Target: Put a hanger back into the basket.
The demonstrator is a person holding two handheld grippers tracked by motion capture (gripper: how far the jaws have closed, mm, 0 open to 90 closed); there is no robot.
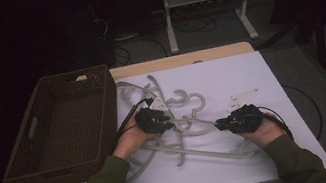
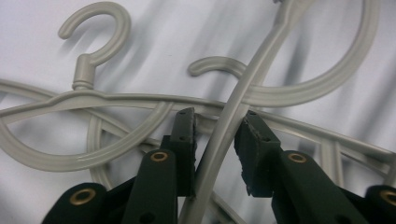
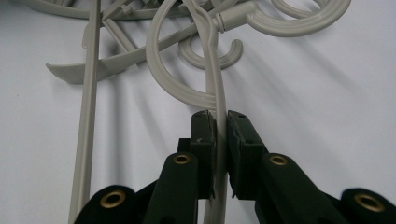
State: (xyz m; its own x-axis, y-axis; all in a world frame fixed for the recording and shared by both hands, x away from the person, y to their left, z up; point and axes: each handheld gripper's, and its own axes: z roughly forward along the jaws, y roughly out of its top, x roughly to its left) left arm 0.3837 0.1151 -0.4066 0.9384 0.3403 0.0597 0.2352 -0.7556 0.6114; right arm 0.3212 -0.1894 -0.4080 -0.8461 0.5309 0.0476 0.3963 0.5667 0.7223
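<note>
Right claw (image 3: 221,116) clamps hanger arm (image 3: 215,79) | long axis along jaws

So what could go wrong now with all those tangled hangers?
1. The right claw is clamped on one hanger arm, but other hangers cross and hook around it, so lifting may drag the whole pile along.
2. The left claw has a hanger bar between its pads with a gap on one side, so the bar could slip out.
3. Dragged hangers might snag on the basket rim.
</note>
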